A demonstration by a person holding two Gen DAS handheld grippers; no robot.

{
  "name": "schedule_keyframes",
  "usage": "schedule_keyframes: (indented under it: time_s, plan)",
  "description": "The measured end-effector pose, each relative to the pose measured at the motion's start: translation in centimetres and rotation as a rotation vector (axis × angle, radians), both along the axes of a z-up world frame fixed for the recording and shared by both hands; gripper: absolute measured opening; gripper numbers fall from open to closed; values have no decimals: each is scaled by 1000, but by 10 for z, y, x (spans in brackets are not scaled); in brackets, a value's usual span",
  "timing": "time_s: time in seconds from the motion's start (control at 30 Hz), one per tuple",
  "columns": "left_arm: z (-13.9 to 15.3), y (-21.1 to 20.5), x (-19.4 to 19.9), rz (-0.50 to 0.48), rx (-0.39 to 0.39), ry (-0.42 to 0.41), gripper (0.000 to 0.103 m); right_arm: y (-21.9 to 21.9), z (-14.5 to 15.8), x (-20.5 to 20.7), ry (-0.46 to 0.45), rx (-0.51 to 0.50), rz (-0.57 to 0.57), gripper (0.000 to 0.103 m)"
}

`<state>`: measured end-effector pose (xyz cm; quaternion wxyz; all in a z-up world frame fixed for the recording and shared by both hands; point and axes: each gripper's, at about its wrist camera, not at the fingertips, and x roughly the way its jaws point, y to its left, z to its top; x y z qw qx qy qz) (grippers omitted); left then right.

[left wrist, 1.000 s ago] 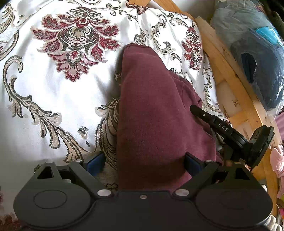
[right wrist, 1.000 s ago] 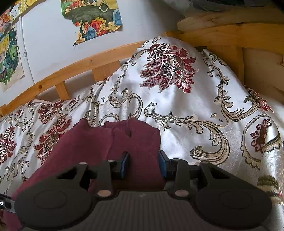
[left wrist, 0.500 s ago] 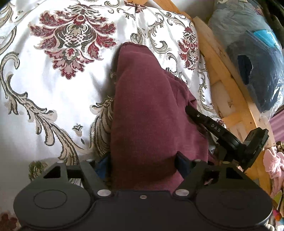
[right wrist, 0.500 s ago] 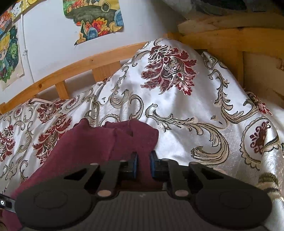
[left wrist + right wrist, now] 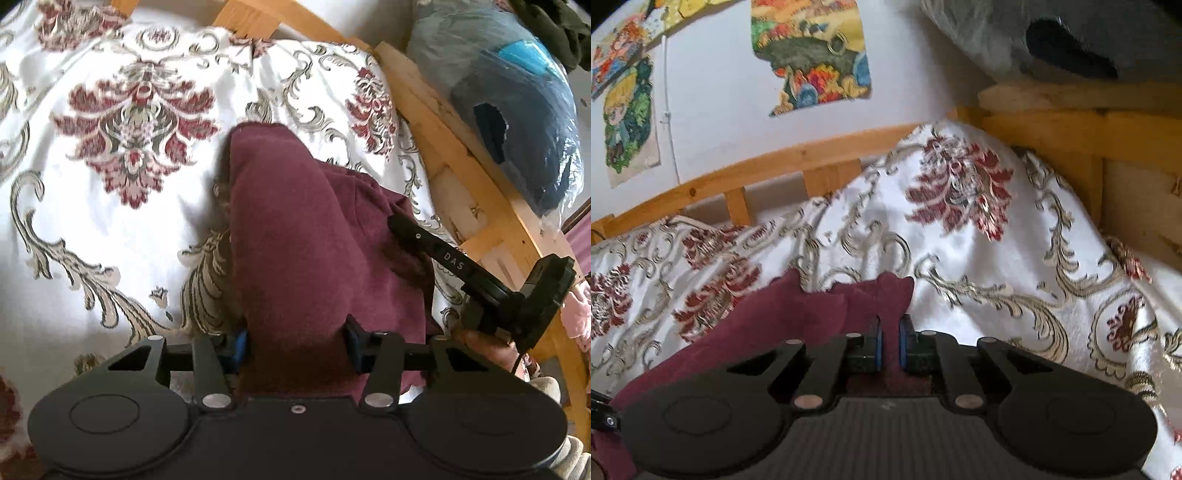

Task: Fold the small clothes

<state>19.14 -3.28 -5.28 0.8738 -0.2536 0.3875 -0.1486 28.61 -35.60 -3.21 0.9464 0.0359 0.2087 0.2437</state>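
Both grippers bracket the maroon garment [image 5: 306, 236] on the patterned bedspread [image 5: 110, 221]. Seen from the right wrist, the right gripper [image 5: 889, 345] has its blue pads nearly together, clamped on a thin pinch of the cloth's near edge. The left gripper [image 5: 295, 341] has just been closing; its jaws stand apart with a thick bunch of fabric between them, and the pads look to be at the cloth's sides, though I cannot tell whether they press it yet.

The risk, as I judge it, is an uneven lift: if the left jaws have not bitten, that side could slide out and the fold skew. The bedspread might also snag.

The garment runs from the grippers toward the wooden bed frame [image 5: 461, 147], nearer the bed's right edge.
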Motion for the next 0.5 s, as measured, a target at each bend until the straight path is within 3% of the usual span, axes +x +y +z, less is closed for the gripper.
schedule_keyframes:
  time_s: [0.27,0.5]
  plan:
    - [34,12,-22,26,96,-140,50,26,41,-24,-141,47,49,10]
    - [49,65,-27,170,117,-192,51,98,66,3,-186,63,119,10]
